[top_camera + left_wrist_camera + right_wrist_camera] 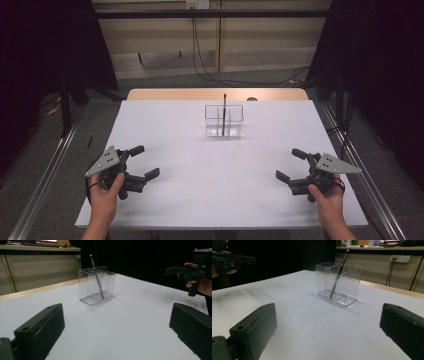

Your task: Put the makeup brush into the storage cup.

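Both the left gripper (141, 162) and right gripper (291, 164) rest wide open and empty, well short of the slim, stiff black pen (224, 114) leaning in the clear, divided plastic holder (223, 120) ahead of them, likely light and slippery, best pinched near its exposed top

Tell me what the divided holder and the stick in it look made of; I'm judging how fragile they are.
The holder looks like clear rigid plastic, possibly acrylic: the table shows through its glossy walls and its edges catch light. The stick is slim, dark and matte with a rounded tip, perhaps a plastic pen or brush; its material is unclear.
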`<state>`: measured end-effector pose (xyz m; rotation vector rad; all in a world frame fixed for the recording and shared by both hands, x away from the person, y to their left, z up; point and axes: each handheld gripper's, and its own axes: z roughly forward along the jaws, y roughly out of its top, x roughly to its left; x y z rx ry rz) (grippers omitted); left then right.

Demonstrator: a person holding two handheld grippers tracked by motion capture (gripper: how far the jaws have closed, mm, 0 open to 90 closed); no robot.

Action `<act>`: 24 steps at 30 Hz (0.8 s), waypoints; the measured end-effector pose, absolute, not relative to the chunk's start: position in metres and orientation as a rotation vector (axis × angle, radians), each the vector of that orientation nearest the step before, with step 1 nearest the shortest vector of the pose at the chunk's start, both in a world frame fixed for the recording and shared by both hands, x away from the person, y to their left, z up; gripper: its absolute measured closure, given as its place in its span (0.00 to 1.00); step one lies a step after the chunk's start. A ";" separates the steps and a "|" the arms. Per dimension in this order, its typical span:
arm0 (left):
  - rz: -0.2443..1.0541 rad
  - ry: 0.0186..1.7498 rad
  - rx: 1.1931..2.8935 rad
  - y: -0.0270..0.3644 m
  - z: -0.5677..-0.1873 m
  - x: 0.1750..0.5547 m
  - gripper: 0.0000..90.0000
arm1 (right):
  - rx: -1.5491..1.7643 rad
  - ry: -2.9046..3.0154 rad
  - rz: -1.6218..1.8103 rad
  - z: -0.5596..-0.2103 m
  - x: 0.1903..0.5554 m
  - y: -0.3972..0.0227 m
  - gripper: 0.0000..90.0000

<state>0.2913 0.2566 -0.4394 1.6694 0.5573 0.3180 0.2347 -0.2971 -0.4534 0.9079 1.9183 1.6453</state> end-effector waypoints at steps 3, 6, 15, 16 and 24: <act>0.316 0.556 1.665 0.258 -0.439 0.290 0.00 | 0.906 1.919 1.646 -0.454 0.235 -0.297 0.01; 0.316 0.550 1.672 0.258 -0.440 0.289 0.00 | 0.901 1.925 1.645 -0.454 0.235 -0.297 0.01; 0.312 0.543 1.679 0.259 -0.439 0.286 0.00 | 0.896 1.922 1.644 -0.453 0.234 -0.298 0.01; 0.319 0.544 1.682 0.259 -0.439 0.286 0.00 | 0.896 1.921 1.645 -0.453 0.234 -0.298 0.01; 0.320 0.540 1.665 0.260 -0.437 0.287 0.00 | 0.895 1.921 1.641 -0.453 0.233 -0.299 0.01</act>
